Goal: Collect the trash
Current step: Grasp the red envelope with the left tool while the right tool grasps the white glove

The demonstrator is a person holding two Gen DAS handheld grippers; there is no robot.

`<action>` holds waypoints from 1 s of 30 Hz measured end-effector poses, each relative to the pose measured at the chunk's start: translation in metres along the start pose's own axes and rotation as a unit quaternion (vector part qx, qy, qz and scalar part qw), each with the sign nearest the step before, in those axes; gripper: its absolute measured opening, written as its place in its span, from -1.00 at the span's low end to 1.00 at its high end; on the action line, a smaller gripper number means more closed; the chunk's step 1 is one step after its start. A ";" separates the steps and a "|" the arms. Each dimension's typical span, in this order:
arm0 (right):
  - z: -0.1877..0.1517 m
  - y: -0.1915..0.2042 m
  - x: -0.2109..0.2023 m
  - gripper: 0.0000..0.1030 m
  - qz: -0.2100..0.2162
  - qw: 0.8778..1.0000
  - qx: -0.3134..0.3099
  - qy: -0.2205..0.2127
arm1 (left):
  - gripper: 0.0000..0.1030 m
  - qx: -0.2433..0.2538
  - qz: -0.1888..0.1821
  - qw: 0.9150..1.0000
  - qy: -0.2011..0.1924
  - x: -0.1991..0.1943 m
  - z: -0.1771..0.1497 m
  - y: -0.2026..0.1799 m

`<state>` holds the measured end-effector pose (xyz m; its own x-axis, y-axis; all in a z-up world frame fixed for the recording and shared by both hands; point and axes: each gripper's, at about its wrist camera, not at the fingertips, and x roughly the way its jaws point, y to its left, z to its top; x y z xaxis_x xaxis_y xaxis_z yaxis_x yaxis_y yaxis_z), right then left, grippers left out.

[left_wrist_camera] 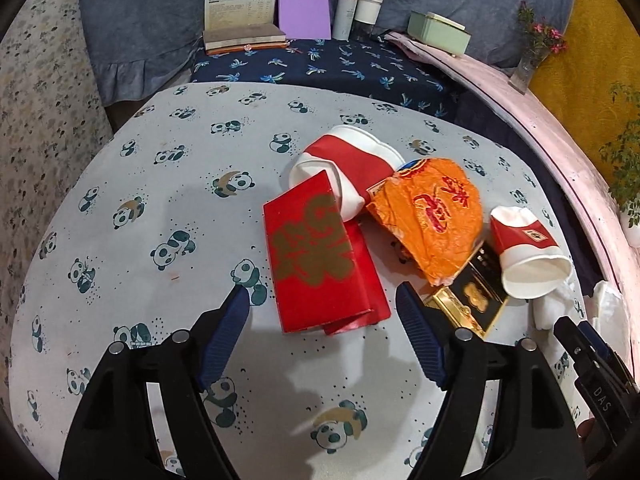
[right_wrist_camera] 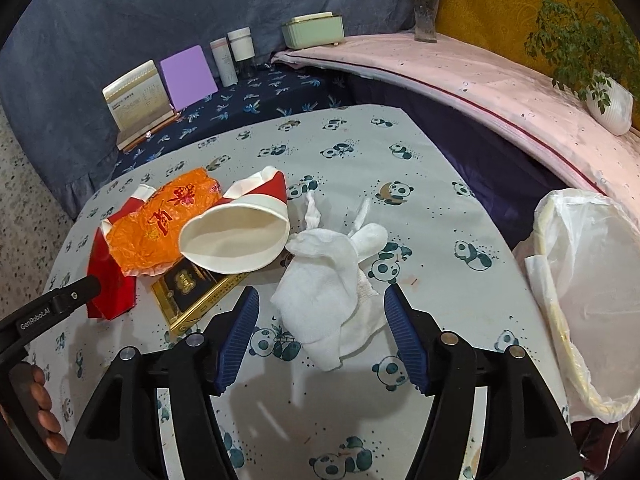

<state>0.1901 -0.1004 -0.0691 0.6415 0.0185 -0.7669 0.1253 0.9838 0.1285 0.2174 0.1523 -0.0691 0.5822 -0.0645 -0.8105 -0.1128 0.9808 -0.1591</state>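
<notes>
While both tools hang above the panda-print counter (left_wrist_camera: 140,184), each stands with its jaws apart and nothing pressed between its pads.

Left tool (left_wrist_camera: 322,312): jaws wide, empty. A red envelope (left_wrist_camera: 316,256) lies flat on the counter just ahead of the gap between the fingers, its near edge reaching between the fingertips without touching either. Beyond it a crushed red-and-white paper cup (left_wrist_camera: 348,164) lies on its side, partly under the envelope's far corner. Ahead and to the right sits a crumpled orange wrapper (left_wrist_camera: 432,216), overlapping a black-and-gold box (left_wrist_camera: 476,292) that lies just beside the right finger. Farther right a second paper cup (left_wrist_camera: 528,256) lies tipped over, its mouth toward the tool.

Right tool (right_wrist_camera: 318,312): jaws wide, empty. A wad of white tissue (right_wrist_camera: 328,280) lies on the counter between the fingertips and just ahead of them; whether it touches either pad cannot be told. Ahead and to the left are the second paper cup, the wrapper and the box. A bin lined with a white bag (right_wrist_camera: 588,280) stands off the counter's edge to the right. At far left a hand (right_wrist_camera: 44,412) grips the left tool's handle.
</notes>
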 end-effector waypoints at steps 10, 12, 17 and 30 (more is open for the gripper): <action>-0.006 -0.004 0.020 0.04 0.000 1.000 0.010 0.017 | -0.42 0.004 -0.023 0.999 0.025 0.012 0.000 0.004; -0.007 -0.002 0.020 -0.20 0.007 1.000 0.006 0.023 | -0.60 0.009 -0.020 1.000 0.021 0.009 0.000 0.002; -0.009 -0.001 0.008 -0.63 0.014 1.000 0.005 0.018 | -0.92 0.016 -0.025 0.999 0.015 -0.004 -0.003 -0.003; 0.000 -0.016 -0.065 -0.66 0.026 0.998 0.016 -0.046 | -0.95 0.045 -0.055 0.997 -0.035 -0.071 -0.011 -0.038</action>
<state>0.1467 -0.1177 -0.0216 0.7146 0.0518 -0.6976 0.1130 0.9756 0.1881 0.1716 0.1178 -0.0115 0.6422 -0.1630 -0.7490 0.0258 0.9812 -0.1914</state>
